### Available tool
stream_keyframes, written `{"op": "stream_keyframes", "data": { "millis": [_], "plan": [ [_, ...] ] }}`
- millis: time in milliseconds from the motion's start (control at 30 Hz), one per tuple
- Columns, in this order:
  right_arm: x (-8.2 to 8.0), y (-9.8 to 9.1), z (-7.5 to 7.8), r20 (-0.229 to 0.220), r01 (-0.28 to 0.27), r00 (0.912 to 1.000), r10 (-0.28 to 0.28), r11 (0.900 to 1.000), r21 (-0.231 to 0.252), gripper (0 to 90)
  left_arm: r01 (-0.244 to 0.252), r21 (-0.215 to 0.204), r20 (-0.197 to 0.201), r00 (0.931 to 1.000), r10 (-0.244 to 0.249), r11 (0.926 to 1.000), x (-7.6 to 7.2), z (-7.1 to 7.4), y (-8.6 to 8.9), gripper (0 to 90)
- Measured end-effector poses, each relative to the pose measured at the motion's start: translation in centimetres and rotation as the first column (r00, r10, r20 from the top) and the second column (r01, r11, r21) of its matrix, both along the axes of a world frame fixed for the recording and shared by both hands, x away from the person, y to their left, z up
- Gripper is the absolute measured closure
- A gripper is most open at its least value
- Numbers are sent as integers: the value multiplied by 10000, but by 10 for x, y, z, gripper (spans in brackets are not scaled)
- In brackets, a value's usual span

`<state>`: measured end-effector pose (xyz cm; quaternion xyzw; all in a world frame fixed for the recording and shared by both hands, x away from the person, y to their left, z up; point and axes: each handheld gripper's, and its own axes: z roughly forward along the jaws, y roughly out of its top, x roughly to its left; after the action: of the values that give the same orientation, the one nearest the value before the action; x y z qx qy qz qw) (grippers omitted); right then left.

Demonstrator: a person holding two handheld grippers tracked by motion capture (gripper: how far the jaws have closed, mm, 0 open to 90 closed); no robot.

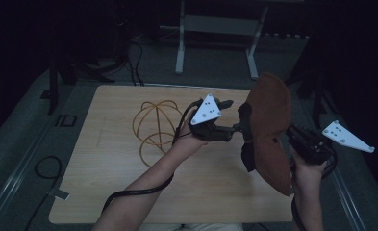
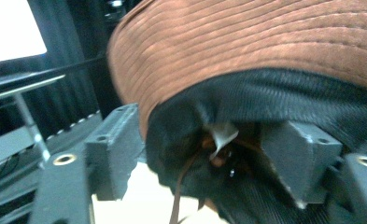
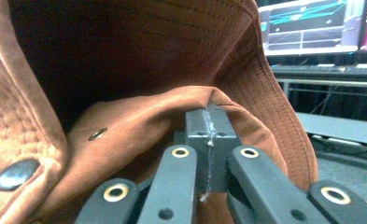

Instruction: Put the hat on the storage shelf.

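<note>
Brown suede-like cloth, stitched in rows, makes up the hat [image 1: 271, 126], which is held in the air above the right end of the bench [image 1: 109, 183], between the two claws. It stands on edge, its black lining [image 2: 284, 98] facing the left claw [image 1: 234, 129].

The person's left forearm [image 1: 143, 187] comes in from the bottom of the high view and slants up and to the right, the hand [image 1: 189, 139] wrapped round the handle, with the claw pointing right at the hat. In the left claw view its jaws stand apart, one on each side of the black lining and a small pale tag [image 2: 223, 133]; whether they press the cloth cannot be told. No writing can be read on the tag.

The right hand [image 1: 306, 171] rises from the bottom right corner, with the forearm nearly upright in the high view and the right claw [image 3: 210, 133] pointing left and up into the hat. In the right claw view its jaws are closed tight on a fold of the brown brim. Two dark metal snaps [image 3: 15, 173] sit on the cloth to the left of that claw.

On the bench to the left of the left hand lies a wire frame [image 1: 157, 126] of thin yellowish hoops, well apart from the hat. Screens [image 3: 307, 25] glow behind in the right claw view; their lines are too blurred to read.
</note>
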<state>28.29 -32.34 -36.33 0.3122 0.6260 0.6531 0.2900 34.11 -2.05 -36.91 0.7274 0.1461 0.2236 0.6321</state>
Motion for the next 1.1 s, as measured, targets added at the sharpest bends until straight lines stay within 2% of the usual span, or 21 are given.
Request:
{"op": "stream_keyframes", "data": {
  "millis": [100, 133, 167, 333, 433, 467, 600, 633, 667, 767, 800, 833, 867, 900, 967, 1033, 1067, 1100],
  "plan": [
    [0, -1, 5, 105, 117, 9999, -118, 9999, 49, 900, -625, 74, -246, 9977, 627, 9980, -4, 6, 11, 285],
    [1, 0, 9, 170, 136, 9998, -138, 9999, 87, 900, -736, 112, -300, 9968, 739, 9972, -7, 8, 17, 256],
    [1, 0, 10, 219, 141, 9997, -143, 9999, 76, 900, -879, 213, -273, 9957, 884, 9959, -9, 10, 21, 255],
    [3, 5, 18, 384, 51, 9992, -60, 9997, 243, 900, -1316, 124, -232, 9910, 1318, 9912, -27, 21, 50, 170],
    [7, 15, 27, 499, -68, 9987, 55, 9997, 248, 900, -1846, 366, -113, 9827, 1851, 9821, -40, 30, 70, 117],
    [7, 15, 27, 499, -68, 9987, 55, 9997, 248, 900, -2125, 415, -61, 9770, 2129, 9763, -44, 32, 78, 117],
    [19, 31, 36, 501, -282, 9984, 266, 9991, 326, 900, -2627, 420, -186, 9644, 2636, 9640, -55, 36, 112, 75],
    [19, 31, 36, 501, -282, 9984, 266, 9991, 326, 900, -2897, 503, -123, 9568, 2906, 9558, -59, 35, 123, 75],
    [26, 41, 39, 461, -355, 9984, 341, 9989, 297, 900, -3099, 547, -52, 9505, 3106, 9492, -62, 34, 132, 69],
    [32, 51, 41, 468, -402, 9981, 390, 9989, 259, 900, -3796, 521, 151, 9252, 3793, 9237, -69, 22, 159, 60],
    [37, 62, 44, 427, -511, 9978, 502, 9985, 203, 900, -3949, 385, 101, 9187, 3948, 9179, -70, 17, 167, 36],
    [37, 62, 44, 427, -511, 9978, 502, 9985, 203, 900, -4077, 330, -37, 9130, 4080, 9125, -71, 12, 175, 36],
    [42, 73, 46, 404, -619, 9973, 609, 9978, 227, 900, -4239, 277, -128, 9054, 4243, 9053, -73, 6, 183, 36],
    [42, 73, 46, 404, -619, 9973, 609, 9978, 227, 900, -4414, 132, -100, 8972, 4415, 8972, -75, -2, 191, 36],
    [46, 84, 49, 417, -647, 9971, 638, 9977, 196, 900, -4750, 247, -214, 8795, 4755, 8796, -78, -17, 204, 36],
    [52, 96, 53, 467, -800, 9957, 794, 9967, 115, 900, -4905, 259, -494, 8697, 4911, 8711, -81, -36, 217, 36],
    [53, 101, 54, 470, -806, 9957, 801, 9967, 90, 900, -5026, 311, -611, 8618, 5036, 8639, -83, -45, 223, 36],
    [58, 113, 58, 466, -929, 9946, 928, 9957, -13, 900, -5159, 280, -730, 8532, 5165, 8562, -84, -56, 229, 36]
  ]
}}
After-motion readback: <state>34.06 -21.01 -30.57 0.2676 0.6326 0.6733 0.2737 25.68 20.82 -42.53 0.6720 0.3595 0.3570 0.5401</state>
